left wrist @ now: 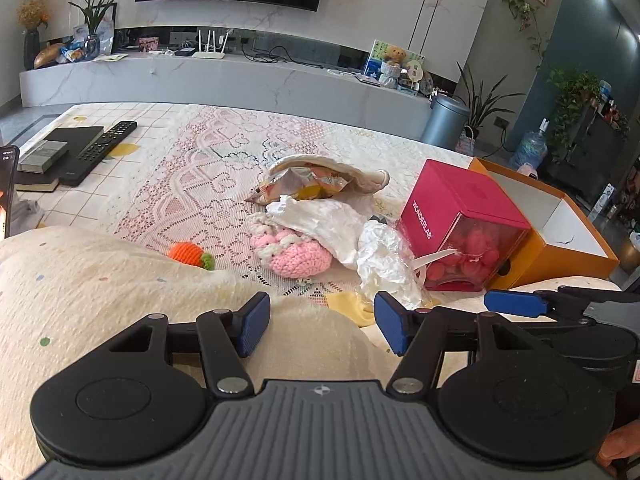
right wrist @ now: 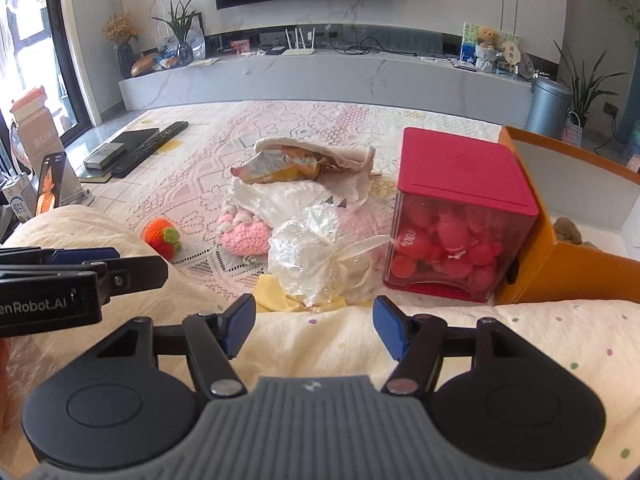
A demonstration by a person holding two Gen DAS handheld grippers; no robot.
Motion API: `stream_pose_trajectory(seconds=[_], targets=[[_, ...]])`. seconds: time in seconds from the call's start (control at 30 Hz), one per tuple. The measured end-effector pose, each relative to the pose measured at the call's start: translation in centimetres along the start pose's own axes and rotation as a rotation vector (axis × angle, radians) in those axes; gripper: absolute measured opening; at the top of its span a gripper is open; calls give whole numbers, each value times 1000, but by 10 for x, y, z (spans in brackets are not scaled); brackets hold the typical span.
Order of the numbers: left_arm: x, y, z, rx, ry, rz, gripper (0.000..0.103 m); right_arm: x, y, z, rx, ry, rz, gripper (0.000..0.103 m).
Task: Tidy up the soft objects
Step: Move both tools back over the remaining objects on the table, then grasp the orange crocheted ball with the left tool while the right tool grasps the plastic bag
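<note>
A cream speckled blanket [left wrist: 100, 300] lies bunched along the near edge. My left gripper [left wrist: 324, 326] is open above it, with a fold of the blanket swelling up between its blue pads, which do not press on it. To its right, my right gripper [right wrist: 314, 328] is open over the same blanket [right wrist: 520, 340]. Beyond, on the lace cloth, lie an orange crocheted fruit [left wrist: 190, 254], a pink crocheted pouch [left wrist: 292, 254], a white plastic bag [left wrist: 316, 220], a crumpled clear bag [right wrist: 312, 252] and a snack packet [left wrist: 300, 186] in a cream fabric bag [left wrist: 360, 172].
A red box [left wrist: 460, 208] with a clear front full of red pieces stands at the right, against an open orange box [left wrist: 560, 240]. At the far left are a remote [left wrist: 106, 146], books [left wrist: 42, 156] and a propped phone [right wrist: 50, 184].
</note>
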State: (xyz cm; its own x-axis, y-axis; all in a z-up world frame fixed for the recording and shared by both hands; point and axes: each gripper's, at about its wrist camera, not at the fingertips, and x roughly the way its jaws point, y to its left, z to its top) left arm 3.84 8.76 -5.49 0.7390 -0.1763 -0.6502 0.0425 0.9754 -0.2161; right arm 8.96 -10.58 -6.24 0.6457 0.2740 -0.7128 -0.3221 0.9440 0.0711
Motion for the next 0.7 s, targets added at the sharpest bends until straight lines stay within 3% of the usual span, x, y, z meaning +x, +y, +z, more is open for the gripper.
stream_pose_trajectory(seconds=[0.2,0.33,0.5,0.7], targets=[[9,4,10,35,25,22,70,22,4,11,-33,21,2,72],[22,13,25,71,69,89,70,41,6,25,-53,44,-3,74],[49,35,49,102,156,194,70,64,6,41,-43,79,20,79],[89,62,63,95,301,210,70,86,9,48,-33,116,25,79]])
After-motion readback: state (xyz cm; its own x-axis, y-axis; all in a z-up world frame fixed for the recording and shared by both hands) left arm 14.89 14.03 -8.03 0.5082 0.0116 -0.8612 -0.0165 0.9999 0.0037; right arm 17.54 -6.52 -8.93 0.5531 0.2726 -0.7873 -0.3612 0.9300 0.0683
